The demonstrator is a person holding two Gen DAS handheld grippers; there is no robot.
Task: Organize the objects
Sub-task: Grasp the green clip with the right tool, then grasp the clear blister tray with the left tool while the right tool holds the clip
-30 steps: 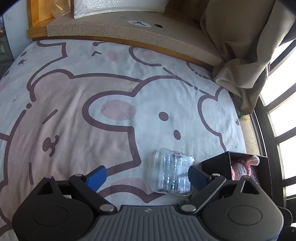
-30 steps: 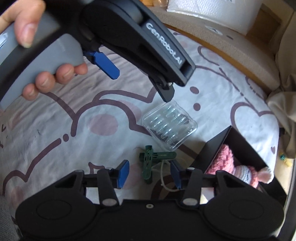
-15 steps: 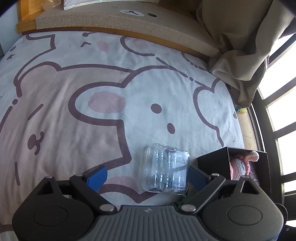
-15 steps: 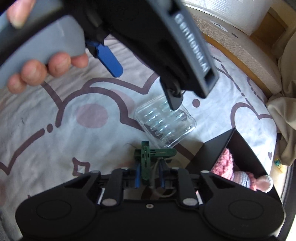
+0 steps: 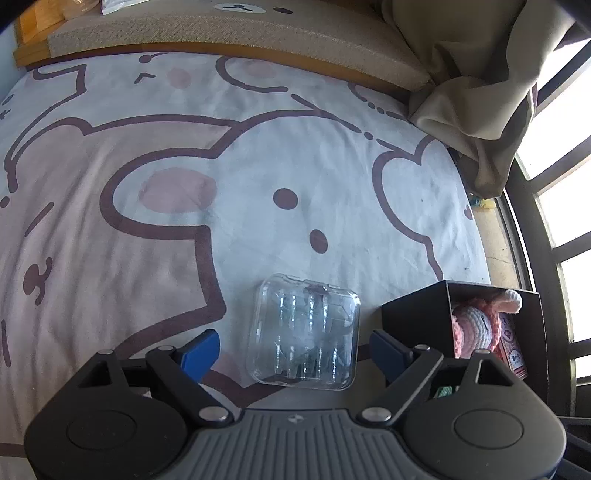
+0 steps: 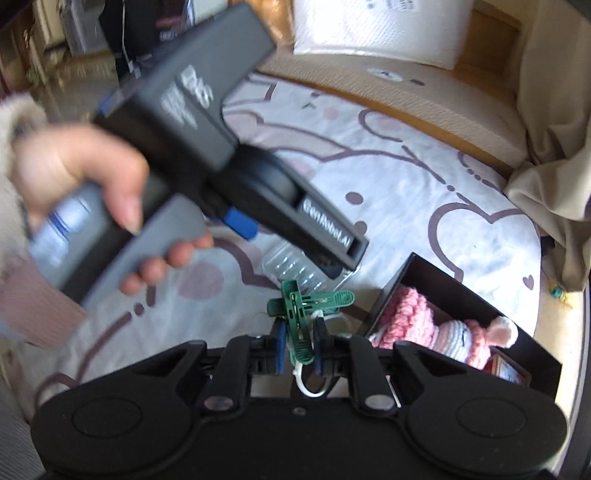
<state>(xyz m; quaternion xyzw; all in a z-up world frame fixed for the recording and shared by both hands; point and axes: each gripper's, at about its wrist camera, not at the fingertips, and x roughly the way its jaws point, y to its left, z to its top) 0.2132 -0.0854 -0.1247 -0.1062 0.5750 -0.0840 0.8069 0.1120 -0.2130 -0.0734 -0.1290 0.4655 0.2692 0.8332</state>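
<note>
On the bear-print bedsheet (image 5: 303, 155) sits a black box (image 5: 413, 314), open at the top, with a pink crocheted doll (image 6: 443, 332) lying inside it. Just left of the box, a clear plastic case (image 5: 304, 332) lies flat on the sheet, close to the box wall but not visibly touching it. The left gripper (image 5: 295, 347) hangs over that case with its 2 blue-padded fingers (image 5: 201, 349) spread to either side; the jaws are closing, the case lies between them, and the pads are not pressing on it. The person's left hand (image 6: 81, 177) wraps the grey handle of that tool, up and to the left of the box in the right wrist view. The right gripper (image 6: 298, 343) is clenched on a green clothespin (image 6: 301, 314), just left of the box's near corner, and a white cord (image 6: 306, 384) loops down between its fingers. A beige curtain (image 5: 476, 85) hangs bunched beyond the box, and a tan padded ledge (image 5: 240, 33) runs along the far edge of the sheet.
</note>
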